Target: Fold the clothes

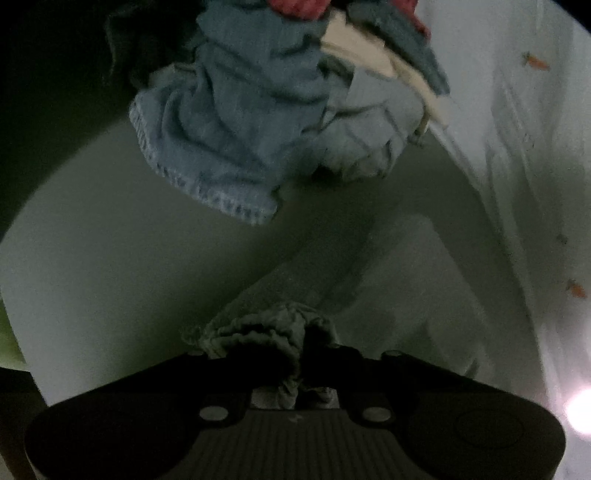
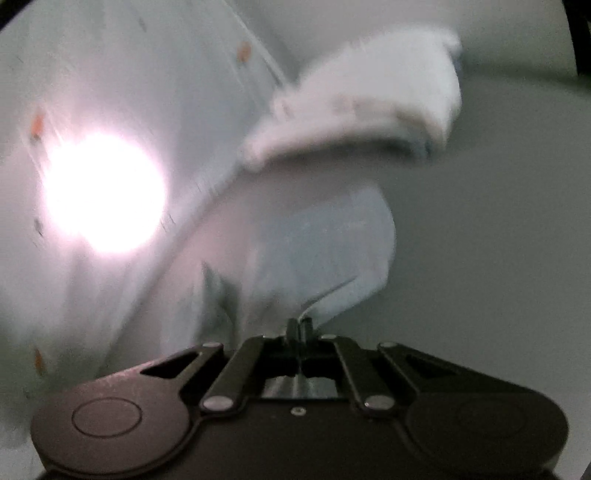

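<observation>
While both tongs pinch cloth, a fold looks under way on a pale garment lying across a dim, greenish-grey table. Left tongs are nearly closed on a bunched, ribbed edge of the garment, which crumples up between the jaws and trails away ahead and to the right of them. Right tongs are shut tight, with a thin corner of pale cloth pinched at their tips; whether this is the same garment cannot be told through the blur. Judging from the grips, the next move calls for carrying both held edges together across the cloth and laying them flat before letting go. Beyond the left tongs sits a heap of unfolded laundry: a blue knit, something red and a cream piece. Ahead of the right tongs lies a white folded stack. A white sheet with small orange marks hangs beside the table, a bright lamp glare burning through it in an otherwise dark room.
</observation>
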Motion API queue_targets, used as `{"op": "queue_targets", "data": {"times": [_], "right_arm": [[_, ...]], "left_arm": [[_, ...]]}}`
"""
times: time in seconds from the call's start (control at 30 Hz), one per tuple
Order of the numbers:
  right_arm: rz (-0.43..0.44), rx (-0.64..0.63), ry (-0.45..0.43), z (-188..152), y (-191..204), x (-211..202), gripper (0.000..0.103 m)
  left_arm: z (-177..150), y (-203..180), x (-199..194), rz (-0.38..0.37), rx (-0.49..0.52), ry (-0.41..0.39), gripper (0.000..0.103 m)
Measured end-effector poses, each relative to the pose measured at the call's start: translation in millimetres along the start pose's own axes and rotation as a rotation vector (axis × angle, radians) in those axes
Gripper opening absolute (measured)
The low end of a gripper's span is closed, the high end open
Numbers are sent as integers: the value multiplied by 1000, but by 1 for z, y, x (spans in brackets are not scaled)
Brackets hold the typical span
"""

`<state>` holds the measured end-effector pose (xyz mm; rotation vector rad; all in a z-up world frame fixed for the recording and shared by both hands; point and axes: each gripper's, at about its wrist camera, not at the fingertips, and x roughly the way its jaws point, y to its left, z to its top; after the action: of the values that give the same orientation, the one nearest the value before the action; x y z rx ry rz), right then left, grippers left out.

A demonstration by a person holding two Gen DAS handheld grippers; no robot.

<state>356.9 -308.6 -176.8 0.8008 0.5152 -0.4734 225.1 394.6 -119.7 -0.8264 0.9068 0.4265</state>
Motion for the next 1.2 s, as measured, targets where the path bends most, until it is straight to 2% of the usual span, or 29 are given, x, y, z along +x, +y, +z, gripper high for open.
{"op": "queue_targets", "data": {"times": [0.13,0.23,0.3,0.47,0.57,0.7,0.73,0.8,0.87,0.9,0.93,1.0,1.03,1.13,1.2], "right_arm": [[92,-40,-152,42,29,-54,1],[76,-151,-223,51,44,-78,1],[25,-172,-201,49,38,-77,1],[-108,-78,-77,35,8,-74,1],[-148,-118,-52,39,13,-67,1],[-106,-141,-36,64,43,-23,1],[-83,-140,-36,70,54,-8,1],[-32,-217,-55,73,82,25,2],[-26,-268,-5,72,104,60,11],[-11,-249,29,72,108,73,18],[15,-206,60,69,106,80,18],[52,-138,90,61,95,82,23],[44,-124,87,53,85,78,26],[-46,-80,93,29,45,63,30],[-94,18,128,14,10,54,30]], "left_arm": [[11,-13,-18,-64,-4,-44,9],[17,-20,-29,-91,-1,-68,9],[17,-14,-29,-94,-26,-58,9],[13,14,-21,-91,-154,6,9],[14,19,-17,-81,-184,19,9],[18,6,-14,-76,-150,-4,9],[18,2,-13,-55,-125,-17,9],[17,-5,-12,2,-69,-47,9],[16,-6,-8,54,-35,-51,9],[15,-2,-5,63,-50,-44,9],[13,3,-2,68,-72,-35,9],[7,12,6,86,-122,-14,10],[4,14,10,102,-125,-1,10],[-2,12,21,146,-55,13,11],[-1,6,25,166,-4,18,13]]}}
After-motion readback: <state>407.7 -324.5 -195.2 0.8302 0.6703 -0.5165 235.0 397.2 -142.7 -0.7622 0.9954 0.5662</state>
